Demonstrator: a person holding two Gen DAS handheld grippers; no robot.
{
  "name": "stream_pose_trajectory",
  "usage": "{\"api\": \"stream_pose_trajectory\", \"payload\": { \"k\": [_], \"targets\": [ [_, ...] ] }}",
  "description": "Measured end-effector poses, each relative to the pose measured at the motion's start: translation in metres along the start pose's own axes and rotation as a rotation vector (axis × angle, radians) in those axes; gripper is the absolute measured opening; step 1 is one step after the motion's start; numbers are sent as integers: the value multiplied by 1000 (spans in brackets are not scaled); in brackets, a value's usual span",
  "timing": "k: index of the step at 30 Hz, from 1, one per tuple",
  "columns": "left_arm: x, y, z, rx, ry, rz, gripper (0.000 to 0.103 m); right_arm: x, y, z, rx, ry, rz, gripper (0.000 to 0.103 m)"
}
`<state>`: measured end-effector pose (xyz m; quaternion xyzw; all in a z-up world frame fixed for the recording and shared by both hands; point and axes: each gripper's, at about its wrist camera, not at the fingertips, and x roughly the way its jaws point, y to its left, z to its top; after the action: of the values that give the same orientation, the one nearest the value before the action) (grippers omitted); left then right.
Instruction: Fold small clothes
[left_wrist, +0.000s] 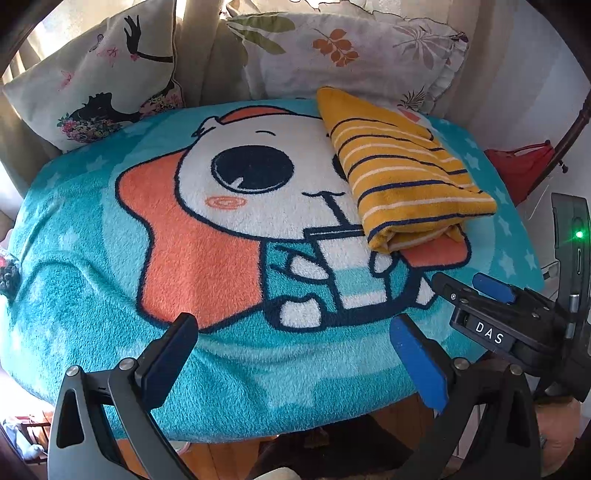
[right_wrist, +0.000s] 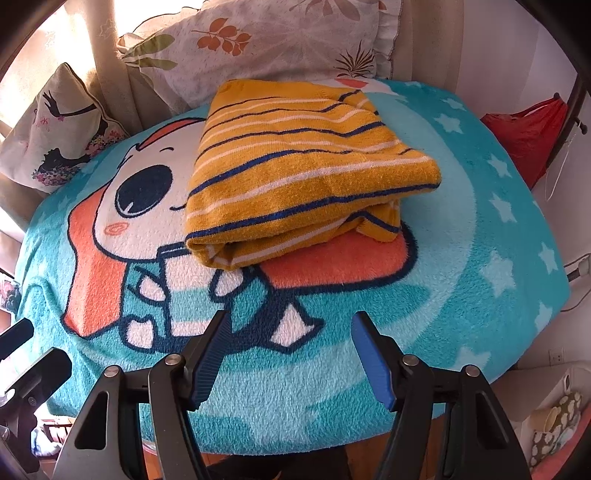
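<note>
Two grippers, both spread wide with nothing in them. The folded mustard striped garment (right_wrist: 295, 166) lies on the teal cartoon blanket (right_wrist: 480, 280), well ahead of the right gripper (right_wrist: 291, 354) and off to the front-right of the left gripper (left_wrist: 295, 354).

Ahead of my right gripper (right_wrist: 288, 354), the folded garment (right_wrist: 295, 166) lies on the blanket (right_wrist: 461, 277); pillows (right_wrist: 258, 44) stand behind it.
</note>
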<state>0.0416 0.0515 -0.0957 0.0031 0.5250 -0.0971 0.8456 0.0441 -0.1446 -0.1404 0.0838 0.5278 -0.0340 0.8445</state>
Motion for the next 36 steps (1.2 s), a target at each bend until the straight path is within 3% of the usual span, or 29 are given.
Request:
{"api": "stream_pose_trajectory", "payload": {
  "k": [9, 14, 19, 24, 27, 30, 31, 33, 36],
  "targets": [
    [-1, 15, 0, -42, -2, 8, 103, 2, 17, 5, -29, -13, 16, 71],
    [1, 16, 0, -51, 13, -19, 103, -26, 0, 19, 39, -164, 5, 71],
    [4, 2, 0, -17, 23, -30, 103, -26, -22, 29, 83, -170, 1, 71],
    [-2, -5, 12, -4, -24, 9, 103, -23, -47, 49, 94, -201, 54, 71],
    [-7, -3, 21, -26, -44, 44, 103, 8, -63, 65, 105, -117, 126, 71],
    [-13, -2, 29, -41, -76, 82, 103, 48, -87, 68, 168, 18, 19, 71],
    [-14, -2, 32, -47, -83, 90, 103, 55, -97, 66, 214, 43, 27, 71],
    [-14, -4, 37, -57, -94, 98, 103, 56, -118, 61, 320, 57, 130, 71],
    [-12, -12, 45, -62, -103, 100, 103, 39, -128, 65, 323, -1, 108, 71]
  ]
}}
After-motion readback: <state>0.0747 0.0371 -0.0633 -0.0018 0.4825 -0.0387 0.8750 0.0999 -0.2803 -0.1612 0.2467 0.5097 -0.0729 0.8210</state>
